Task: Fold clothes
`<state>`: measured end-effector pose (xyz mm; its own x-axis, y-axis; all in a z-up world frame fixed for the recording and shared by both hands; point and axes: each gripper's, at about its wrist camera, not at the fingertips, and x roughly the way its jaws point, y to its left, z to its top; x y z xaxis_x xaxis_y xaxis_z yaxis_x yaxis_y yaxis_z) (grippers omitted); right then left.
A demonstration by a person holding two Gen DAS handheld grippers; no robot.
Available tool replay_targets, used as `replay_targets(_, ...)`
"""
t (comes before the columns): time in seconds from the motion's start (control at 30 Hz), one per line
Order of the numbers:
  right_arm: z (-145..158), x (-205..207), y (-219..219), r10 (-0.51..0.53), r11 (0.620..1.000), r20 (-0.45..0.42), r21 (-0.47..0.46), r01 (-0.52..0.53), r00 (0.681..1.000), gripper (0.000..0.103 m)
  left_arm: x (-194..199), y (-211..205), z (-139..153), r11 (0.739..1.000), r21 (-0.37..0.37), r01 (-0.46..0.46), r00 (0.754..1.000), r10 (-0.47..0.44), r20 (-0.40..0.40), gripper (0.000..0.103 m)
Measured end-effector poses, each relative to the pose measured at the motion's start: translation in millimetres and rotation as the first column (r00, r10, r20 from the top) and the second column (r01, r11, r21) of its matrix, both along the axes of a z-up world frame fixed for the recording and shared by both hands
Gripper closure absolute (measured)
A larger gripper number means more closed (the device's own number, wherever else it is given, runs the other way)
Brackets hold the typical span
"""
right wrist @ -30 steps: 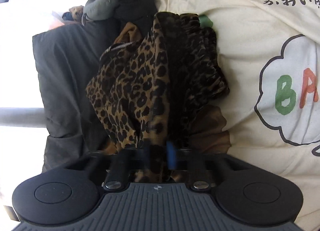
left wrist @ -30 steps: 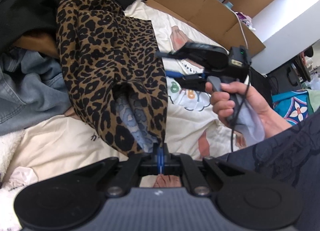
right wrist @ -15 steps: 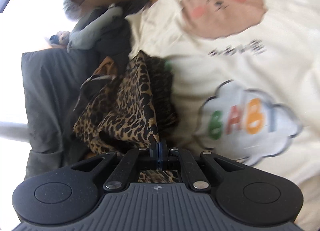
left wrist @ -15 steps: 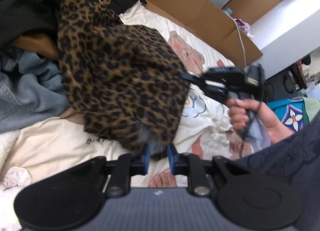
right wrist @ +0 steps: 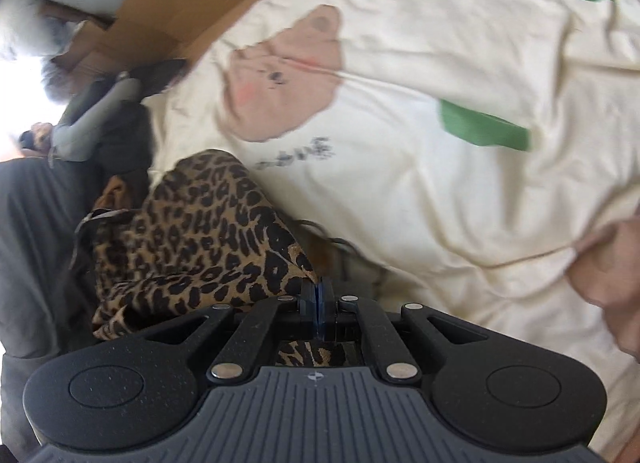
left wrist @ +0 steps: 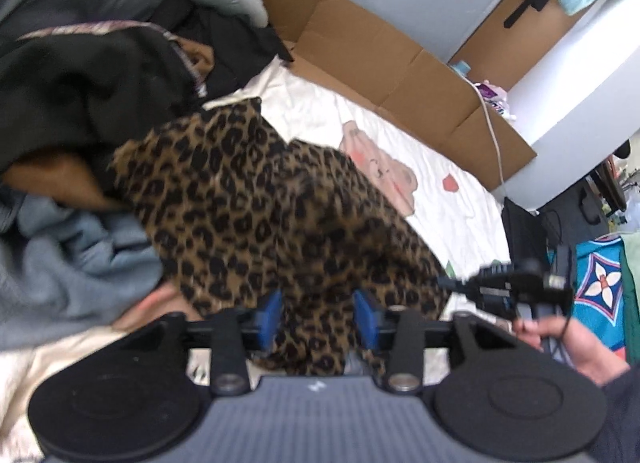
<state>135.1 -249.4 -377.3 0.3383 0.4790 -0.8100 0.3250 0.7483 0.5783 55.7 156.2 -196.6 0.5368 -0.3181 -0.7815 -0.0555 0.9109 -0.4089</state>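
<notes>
1. Leopard garment [left wrist: 256,199] lay rumpled on the bed [right wrist: 400,183], no fold finished.
2. Left claw [left wrist: 318,319] had just been opening, cloth loose between its pads.
3. Right claw [right wrist: 318,299] pinched a corner shut.
4. Folding mostly remained.

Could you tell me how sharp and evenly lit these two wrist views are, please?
Left wrist view: the leopard garment and the blue clothes are smeared by motion, and the fisheye bends the cardboard. Right wrist view: the bear sheet is softly blurred, the upper left corner is blown out white, and the right tongs are crisp.
</notes>
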Motion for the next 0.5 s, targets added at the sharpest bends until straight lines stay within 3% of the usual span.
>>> replay_targets(0.13,-3,-4,-12,-0.044,0.999,-0.001,0.015,0.044,0.999,0.094,22,-12,-5,1.000,-0.004,0.026,1.000,-0.026,0.016,0.045)
replay_targets(0.2,0,-2,-14,-0.037,0.999,0.024,0.008,0.037,0.999,0.077,35,-24,-10,1.000,-0.002,0.031,0.999,-0.031,0.020,0.041)
replay_targets(0.23,2,-1,-15,-0.034,0.999,0.036,0.003,0.033,0.999,0.074,42,-28,-12,0.999,-0.003,0.034,0.999,-0.034,0.022,0.039)
replay_targets(0.5,15,11,-4,0.005,1.000,0.102,0.020,-0.007,0.995,0.069,82,-42,-34,0.999,-0.038,-0.015,1.000,0.016,0.026,0.029)
